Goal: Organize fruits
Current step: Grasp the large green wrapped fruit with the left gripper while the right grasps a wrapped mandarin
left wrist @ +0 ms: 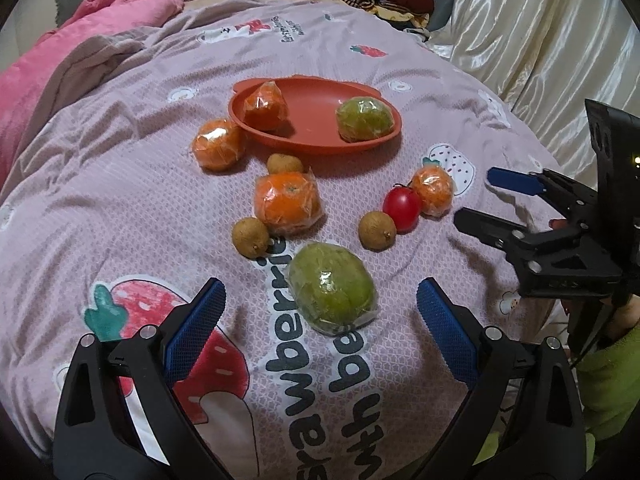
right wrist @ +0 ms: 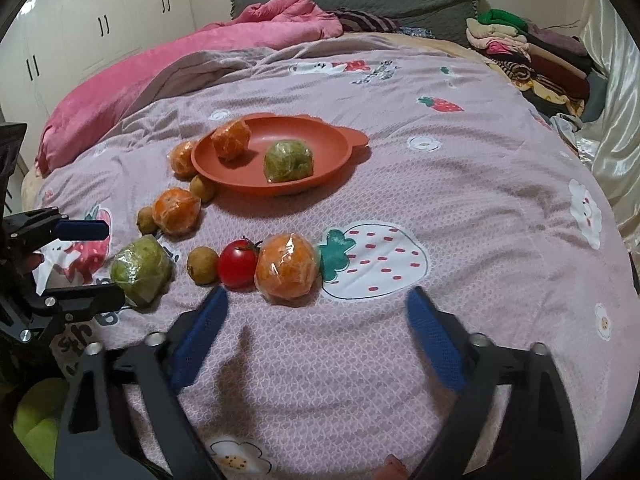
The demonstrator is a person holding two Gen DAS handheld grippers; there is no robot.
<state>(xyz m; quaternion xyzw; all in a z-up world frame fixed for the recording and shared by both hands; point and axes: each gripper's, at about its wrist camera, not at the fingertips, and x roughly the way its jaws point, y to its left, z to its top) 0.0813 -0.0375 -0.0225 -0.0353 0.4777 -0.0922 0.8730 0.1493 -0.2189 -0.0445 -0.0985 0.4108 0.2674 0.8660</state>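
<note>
On the bed (left wrist: 120, 208) the red plate (left wrist: 304, 92) holds two wrapped fruits; the wrapped green fruit (left wrist: 332, 286) lies dead ahead between the left hand-held gripper (left wrist: 318, 300) fingers, spread wide and empty, long axis slanting. The right hand-held gripper (right wrist: 316, 304), also agape, faces a wrapped orange (right wrist: 287, 266).

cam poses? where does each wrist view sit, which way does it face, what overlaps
Left wrist: on the left gripper, low over the bedspread, facing the headboard; wrapped green fruit just ahead; jaws open, right gripper at its right.
Right wrist: on the right gripper, same heading; wrapped orange ahead; jaws open, left gripper at its left.
Shared: plate, tomato.
</note>
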